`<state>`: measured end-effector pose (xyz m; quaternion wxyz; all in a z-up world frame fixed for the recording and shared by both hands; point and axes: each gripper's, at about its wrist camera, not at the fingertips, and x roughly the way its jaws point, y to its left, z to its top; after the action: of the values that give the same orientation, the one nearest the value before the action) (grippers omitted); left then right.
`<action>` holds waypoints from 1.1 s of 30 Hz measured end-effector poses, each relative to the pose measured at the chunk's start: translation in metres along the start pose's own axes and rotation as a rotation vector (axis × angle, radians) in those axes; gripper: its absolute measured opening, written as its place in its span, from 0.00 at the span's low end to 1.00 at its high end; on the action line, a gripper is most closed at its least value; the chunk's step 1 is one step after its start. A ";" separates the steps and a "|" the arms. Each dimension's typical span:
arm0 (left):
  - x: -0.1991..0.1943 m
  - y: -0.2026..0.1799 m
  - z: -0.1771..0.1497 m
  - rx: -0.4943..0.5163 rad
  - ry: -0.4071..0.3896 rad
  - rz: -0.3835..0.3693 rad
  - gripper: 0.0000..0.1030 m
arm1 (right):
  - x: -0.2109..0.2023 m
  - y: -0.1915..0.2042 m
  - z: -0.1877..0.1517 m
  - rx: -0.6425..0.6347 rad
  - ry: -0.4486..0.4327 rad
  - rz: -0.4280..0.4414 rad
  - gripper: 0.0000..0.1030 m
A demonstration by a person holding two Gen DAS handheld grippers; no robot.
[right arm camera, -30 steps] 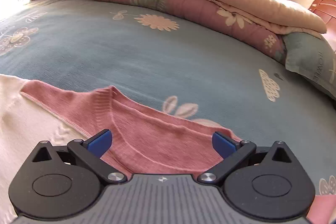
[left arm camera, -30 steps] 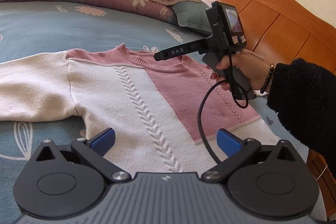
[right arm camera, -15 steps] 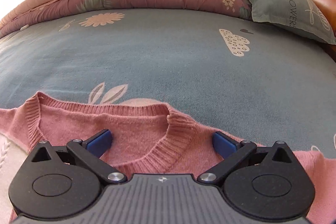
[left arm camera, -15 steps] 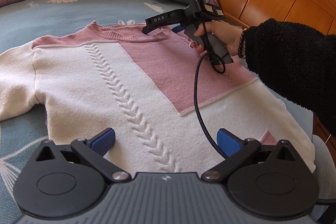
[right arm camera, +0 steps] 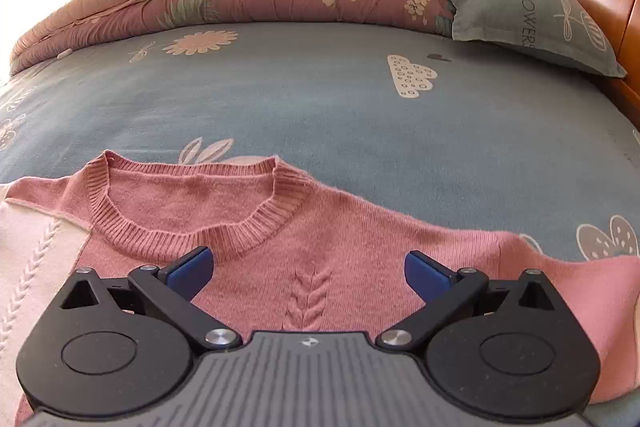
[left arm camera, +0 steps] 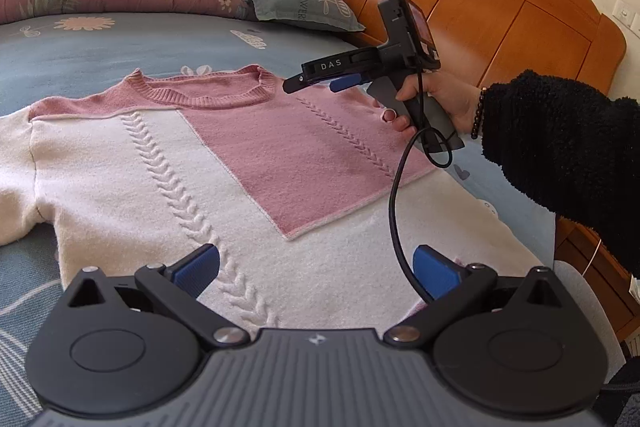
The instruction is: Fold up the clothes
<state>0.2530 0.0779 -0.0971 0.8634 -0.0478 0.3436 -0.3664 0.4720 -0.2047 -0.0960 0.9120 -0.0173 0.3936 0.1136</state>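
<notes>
We are holding our left gripper (left arm camera: 316, 267) with its jaws spread wide and nothing between them, hanging over the lower cream part of the sweater (left arm camera: 168, 163). Our right gripper (right arm camera: 306, 267) is likewise gaping and empty, hovering just above the pink chest panel, with the ribbed collar (right arm camera: 192, 227) lying just ahead of its left finger. Beyond both, the sweater is lying flat and face up on the blue bedsheet (right arm camera: 360, 107), one sleeve trailing off to the left of our left gripper.

We are judging that the loose knit could bunch or drag if a finger catches only the top layer. The black cable (left arm camera: 396, 203) hanging from our right gripper could also be snagging the fabric and pulling it askew.
</notes>
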 end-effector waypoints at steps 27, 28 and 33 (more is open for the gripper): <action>0.017 -0.006 -0.005 0.019 0.017 -0.057 0.99 | -0.055 -0.046 -0.019 0.153 0.046 0.133 1.00; 0.018 -0.006 -0.005 0.020 0.022 -0.047 0.99 | -0.052 -0.043 -0.025 0.144 0.071 0.124 1.00; 0.025 -0.007 -0.008 0.032 0.054 0.001 0.99 | -0.039 -0.043 -0.055 0.082 0.123 -0.002 1.00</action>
<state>0.2562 0.0577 -0.1148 0.8545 -0.0239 0.3610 -0.3727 0.4164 -0.2606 -0.1088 0.8863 0.0129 0.4530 0.0954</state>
